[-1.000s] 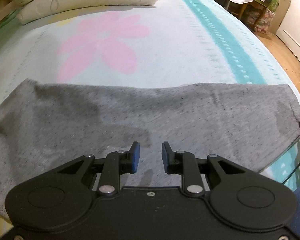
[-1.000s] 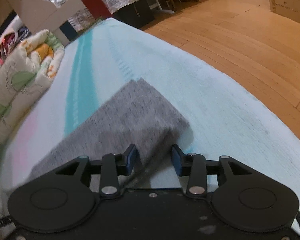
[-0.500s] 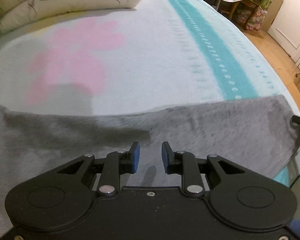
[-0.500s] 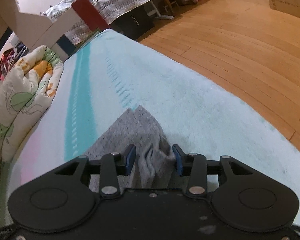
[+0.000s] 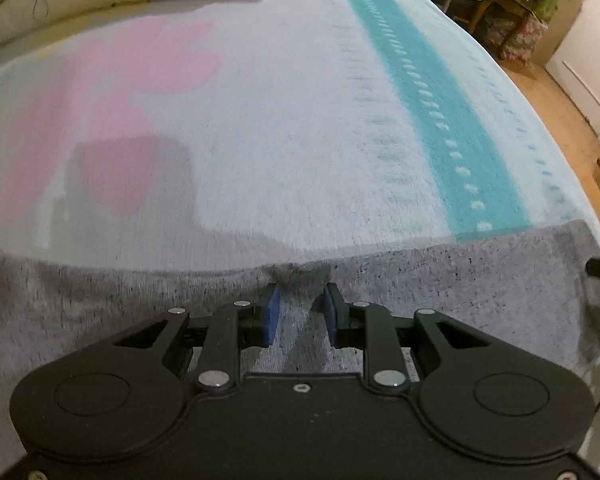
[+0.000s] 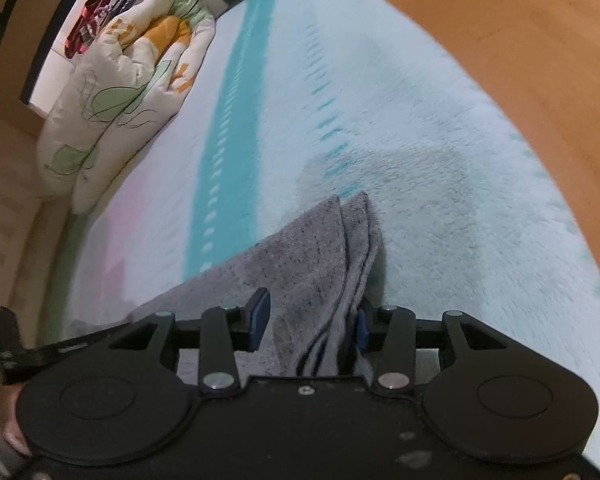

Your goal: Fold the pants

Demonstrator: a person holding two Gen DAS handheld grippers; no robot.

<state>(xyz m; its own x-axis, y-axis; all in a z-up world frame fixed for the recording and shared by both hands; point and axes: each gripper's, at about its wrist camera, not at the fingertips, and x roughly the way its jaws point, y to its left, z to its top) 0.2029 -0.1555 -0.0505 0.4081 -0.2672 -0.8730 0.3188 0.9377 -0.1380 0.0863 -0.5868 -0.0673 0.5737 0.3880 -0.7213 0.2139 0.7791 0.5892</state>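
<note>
- Broadly, the bed [image 5: 284, 128] fills both views, spread with a pale fleecy blanket [image 6: 440, 184] bearing a teal stripe and a pink flower print.
- A rolled quilt [image 6: 120, 92] with green and orange shapes lies at the bed's far end.
- Grey speckled pants [image 5: 460, 300] lie flat across the near part of the bed, their far edge running straight across the left wrist view; in the right wrist view layered edges with dark seam lines end in a point.
- Left tool [image 5: 300, 312]: fingers partly apart, a small bunch of the pants' edge between the blue pads; whether they press it is unclear.
- Right tool [image 6: 310, 322]: opening, pants' folded end between its fingers.
</note>
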